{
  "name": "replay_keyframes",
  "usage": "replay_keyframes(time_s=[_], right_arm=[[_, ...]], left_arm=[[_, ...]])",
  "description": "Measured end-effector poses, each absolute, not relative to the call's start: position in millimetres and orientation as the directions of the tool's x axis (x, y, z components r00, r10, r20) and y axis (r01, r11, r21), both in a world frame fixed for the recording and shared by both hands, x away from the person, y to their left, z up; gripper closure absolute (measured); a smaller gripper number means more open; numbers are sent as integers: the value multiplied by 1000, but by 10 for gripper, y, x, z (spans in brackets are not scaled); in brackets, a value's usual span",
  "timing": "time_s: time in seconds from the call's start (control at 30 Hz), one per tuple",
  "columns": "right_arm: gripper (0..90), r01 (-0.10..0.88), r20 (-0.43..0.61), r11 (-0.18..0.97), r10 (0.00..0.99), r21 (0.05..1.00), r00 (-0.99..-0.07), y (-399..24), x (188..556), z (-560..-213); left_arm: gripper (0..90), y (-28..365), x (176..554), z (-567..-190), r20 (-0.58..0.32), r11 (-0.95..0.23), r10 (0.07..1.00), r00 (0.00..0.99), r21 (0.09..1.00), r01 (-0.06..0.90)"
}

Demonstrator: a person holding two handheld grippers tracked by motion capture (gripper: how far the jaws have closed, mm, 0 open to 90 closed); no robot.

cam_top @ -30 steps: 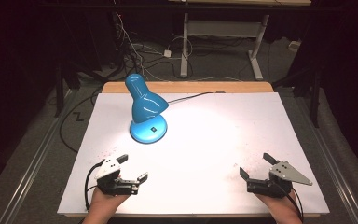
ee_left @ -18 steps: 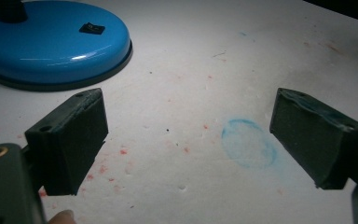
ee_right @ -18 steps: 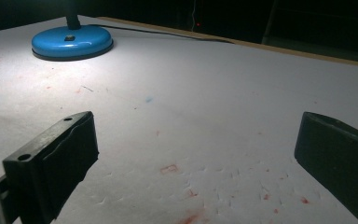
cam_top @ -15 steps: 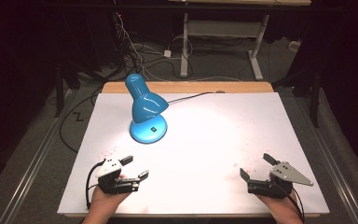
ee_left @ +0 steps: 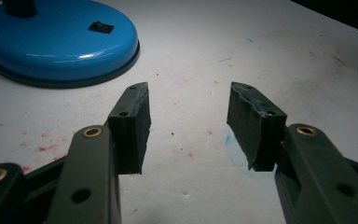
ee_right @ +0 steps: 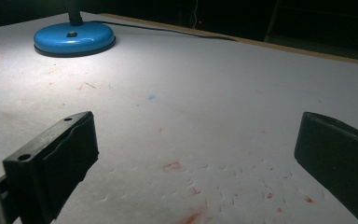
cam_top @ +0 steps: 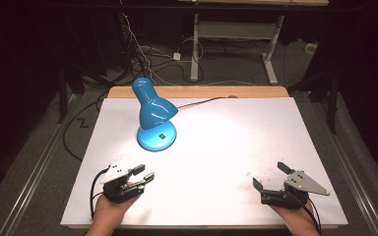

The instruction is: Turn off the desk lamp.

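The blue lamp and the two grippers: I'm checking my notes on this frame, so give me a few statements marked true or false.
1. The blue lamp stands on the white table, toward its far left. True.
2. The left gripper is shut on the lamp's base. False: its jaws are open and hold nothing, short of the base.
3. The right gripper has its jaws open. True.
4. The lamp's cable runs off the near edge of the table. False: it runs toward the far edge.
5. The lamp lies toppled on its side. False: its round base sits flat.
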State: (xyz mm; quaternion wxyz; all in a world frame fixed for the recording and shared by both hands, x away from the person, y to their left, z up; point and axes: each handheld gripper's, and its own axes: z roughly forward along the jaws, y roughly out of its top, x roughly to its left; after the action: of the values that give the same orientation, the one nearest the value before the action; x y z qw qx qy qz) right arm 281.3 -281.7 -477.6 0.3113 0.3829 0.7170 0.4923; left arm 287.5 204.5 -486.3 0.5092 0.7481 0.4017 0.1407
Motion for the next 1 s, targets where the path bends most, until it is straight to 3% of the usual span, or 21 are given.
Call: replay_keyframes(time_s=[0.27,0.53,0.8,1.0], right_arm=[[1,237,-75,225,855,945,-513,-2817,2804,-4770],[1,236,-82,234,852,943,-516,-2807,2805,-4774],[2,234,-91,244,850,941,-518,-2803,2816,-4783],[1,234,-92,245,850,941,-519,-2804,2813,-4785]], left_arm=[[679,2070,2880,-4854,-185,-181,746,640,868,462],[790,2080,2899,-4844,-186,-189,748,637,861,473],[877,2110,2928,-4847,-203,-185,742,639,855,485],[878,2117,2948,-4858,-217,-189,733,645,846,499]])
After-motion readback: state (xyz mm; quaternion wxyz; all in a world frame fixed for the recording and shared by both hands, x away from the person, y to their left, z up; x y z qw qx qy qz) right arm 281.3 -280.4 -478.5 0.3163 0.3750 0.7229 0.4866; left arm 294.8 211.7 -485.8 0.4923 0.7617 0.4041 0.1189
